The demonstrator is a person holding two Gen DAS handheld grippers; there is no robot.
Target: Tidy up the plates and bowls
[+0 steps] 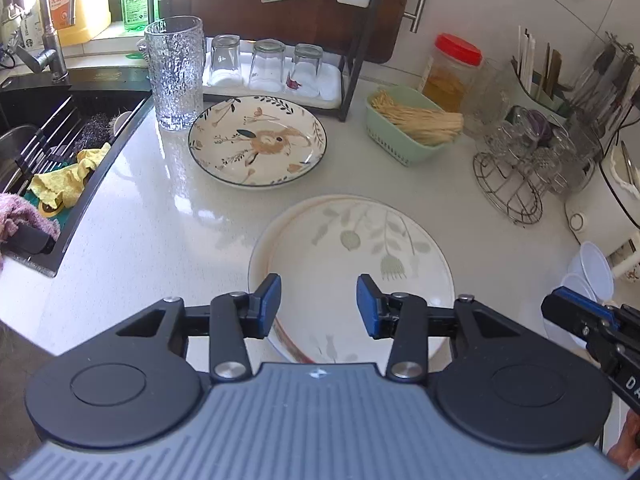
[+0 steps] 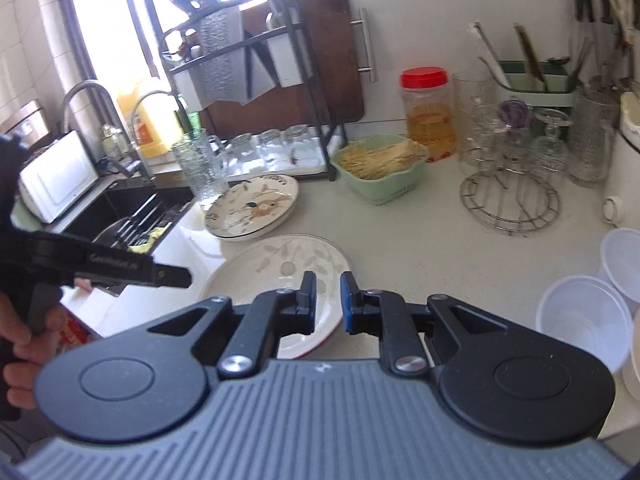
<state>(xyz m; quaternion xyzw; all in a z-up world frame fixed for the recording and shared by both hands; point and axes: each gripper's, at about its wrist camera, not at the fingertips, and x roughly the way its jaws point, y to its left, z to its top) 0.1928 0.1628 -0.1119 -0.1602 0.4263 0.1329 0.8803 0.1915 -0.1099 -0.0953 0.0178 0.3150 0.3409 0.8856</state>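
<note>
Directly beneath my left tongs [image 1: 318,306] lies the pale leaf-patterned plate [image 1: 360,240], flat on the white countertop [image 1: 160,220]. Those tongs stand part open above its near rim, nothing between the blue pads [image 1: 272,300], neither pad touching the plate. My right tongs [image 2: 328,300] hang over the same plate's near right edge [image 2: 280,264]; their jaws are drawn in to a narrow gap, and I see nothing gripped between them. From the left wrist view, the right tongs' tip shows at the frame's right edge [image 1: 576,312], clear of the plate.

Second item: rabbit-patterned plate with dark rim [image 1: 258,142], flat on the counter, beyond the leaf plate and apart from it. In the right wrist view it appears to rest on another plate, though blur leaves that uncertain.

Adjacent findings: textured glass tumbler [image 1: 176,72] upright, just beside the rabbit plate's far left rim. Three upturned glasses [image 1: 266,64] on a white tray under the black rack [image 1: 352,60]. Green basket of toothpicks [image 1: 412,124] to the right of the rabbit plate. Clear plastic bowls [image 2: 580,320] stand at the counter's right side, well apart from both plates. Sink [image 1: 60,140] at left holds a yellow cloth [image 1: 68,176].
</note>
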